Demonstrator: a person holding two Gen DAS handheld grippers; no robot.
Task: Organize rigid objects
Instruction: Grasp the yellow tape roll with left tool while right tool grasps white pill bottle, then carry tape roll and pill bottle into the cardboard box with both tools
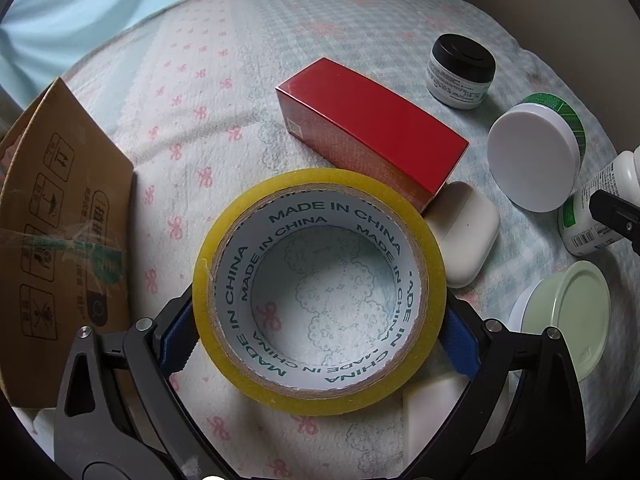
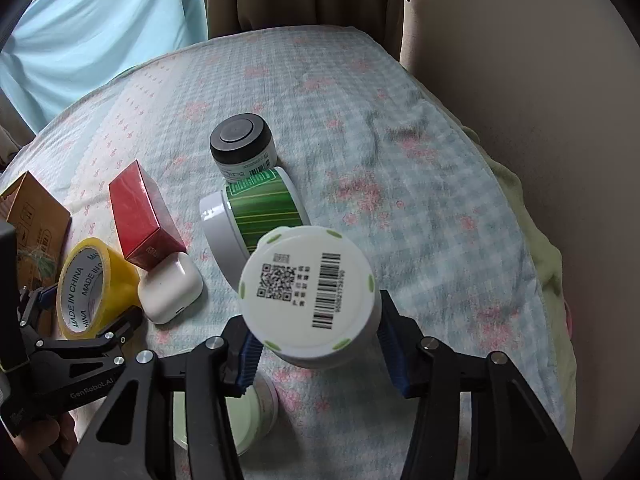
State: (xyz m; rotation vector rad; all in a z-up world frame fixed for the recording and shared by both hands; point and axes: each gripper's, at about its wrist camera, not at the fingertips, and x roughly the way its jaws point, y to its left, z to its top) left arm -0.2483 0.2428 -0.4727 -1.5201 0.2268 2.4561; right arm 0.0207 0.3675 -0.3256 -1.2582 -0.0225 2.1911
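Checked pastel cloth [image 2: 420, 184] covers the one table, and everything sits on it. One brown cardboard box [image 1: 60, 232] stands at the left edge. One red box [image 1: 372, 128] lies flat near the middle. One yellow tape roll [image 1: 320, 292] is clamped between the left gripper's [image 1: 320, 344] blue pads, its rim just beside the red box. Three jars show: a green-labelled one [image 2: 256, 216] on its side, a black-lidded one [image 2: 242, 148] upright behind it, and a pale green-lidded one [image 2: 248, 416] below the right gripper [image 2: 316, 344]. One white bottle [image 2: 308, 292] is held, base toward the camera, in the right gripper's closed fingers; whether it is clear of the cloth is hard to tell. One white earbud case [image 2: 170, 288] touches the red box's corner.
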